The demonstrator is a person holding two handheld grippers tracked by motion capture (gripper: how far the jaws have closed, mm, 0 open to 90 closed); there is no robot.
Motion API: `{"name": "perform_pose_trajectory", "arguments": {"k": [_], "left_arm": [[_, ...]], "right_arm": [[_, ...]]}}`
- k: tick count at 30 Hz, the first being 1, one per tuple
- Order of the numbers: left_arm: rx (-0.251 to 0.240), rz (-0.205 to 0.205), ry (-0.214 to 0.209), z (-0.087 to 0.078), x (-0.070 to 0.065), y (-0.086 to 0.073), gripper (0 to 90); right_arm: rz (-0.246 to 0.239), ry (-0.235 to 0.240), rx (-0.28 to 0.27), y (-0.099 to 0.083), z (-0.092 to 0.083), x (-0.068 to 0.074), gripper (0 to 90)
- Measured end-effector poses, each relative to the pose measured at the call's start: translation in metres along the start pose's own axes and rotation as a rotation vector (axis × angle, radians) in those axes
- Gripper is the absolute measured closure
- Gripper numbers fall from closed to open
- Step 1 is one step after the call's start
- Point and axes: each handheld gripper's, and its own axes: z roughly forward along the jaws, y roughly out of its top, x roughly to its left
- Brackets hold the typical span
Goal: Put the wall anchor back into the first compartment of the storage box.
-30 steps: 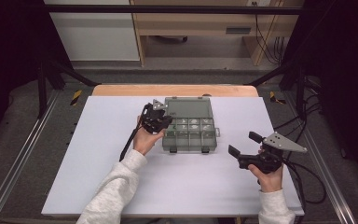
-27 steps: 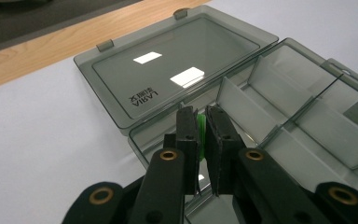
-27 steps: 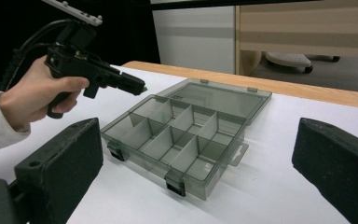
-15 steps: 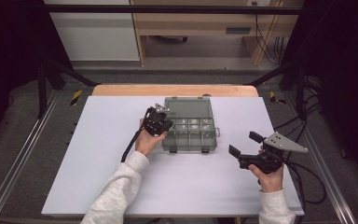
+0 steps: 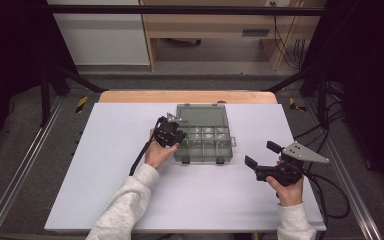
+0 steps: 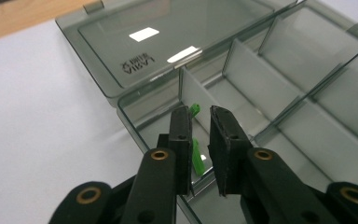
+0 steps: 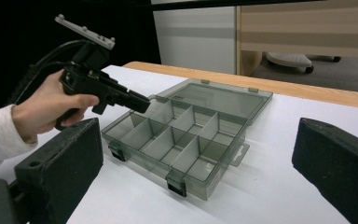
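Observation:
A smoky clear compartment box [image 5: 203,158] lies open mid-table, its lid [image 5: 201,114] flat behind it. My left gripper [image 5: 179,134] hovers over the box's left rear compartment [image 6: 158,122]. Its jaws stand a narrow gap apart, and a small green piece [image 6: 196,156] shows between them, down in that compartment. I cannot tell whether either jaw touches it. In the right gripper view the left gripper [image 7: 140,101] reaches over the box [image 7: 177,140] from the left. My right gripper [image 5: 261,154] rests to the right of the box near the table's front, jaws wide open and empty [image 7: 198,128].
The white tabletop [image 5: 105,165] ends in a wooden strip [image 5: 190,96] at the back. Cables [image 5: 325,200] trail off the right side. A metal frame and rails [image 5: 25,165] border the table. The other compartments of the box look empty.
The left gripper has shifted very slightly over the box's left rear corner. The right gripper and the box have stayed put.

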Motion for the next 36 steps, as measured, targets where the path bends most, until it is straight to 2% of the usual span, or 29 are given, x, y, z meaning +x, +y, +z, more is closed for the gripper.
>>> {"name": "perform_pose_trajectory", "arguments": {"k": [4, 10, 17, 19, 22, 27, 30, 36], "left_arm": [[-0.051, -0.012, -0.018, -0.019, 0.0, 0.005, 74.5], [-0.118, -0.019, -0.056, -0.053, -0.002, 0.006, 63.8], [-0.178, 0.014, -0.081, -0.089, -0.004, -0.003, 44.3], [-0.186, 0.025, -0.095, -0.098, -0.004, -0.007, 38.2], [-0.193, 0.039, -0.088, -0.111, -0.002, -0.015, 29.1], [-0.216, 0.039, -0.084, -0.129, 0.002, -0.028, 16.5], [-0.236, 0.035, -0.1, -0.141, 0.006, -0.039, 11.8], [-0.258, 0.021, -0.081, -0.161, 0.014, -0.063, 8.2]], "right_arm": [[0.001, -0.004, 0.002, 0.0, 0.0, 0.0, 2.1], [-0.005, -0.004, 0.0, 0.0, -0.001, -0.001, 2.1], [-0.004, -0.005, -0.003, 0.0, -0.001, 0.0, 2.1], [0.002, -0.006, -0.002, 0.0, -0.001, 0.0, 2.1], [-0.001, -0.007, -0.006, 0.0, -0.001, 0.0, 2.1], [0.0, -0.006, -0.002, 0.0, -0.001, 0.0, 2.1], [-0.002, -0.006, -0.003, 0.0, -0.001, 0.0, 2.0], [-0.006, -0.009, -0.003, 0.0, -0.002, 0.0, 2.0]]}}
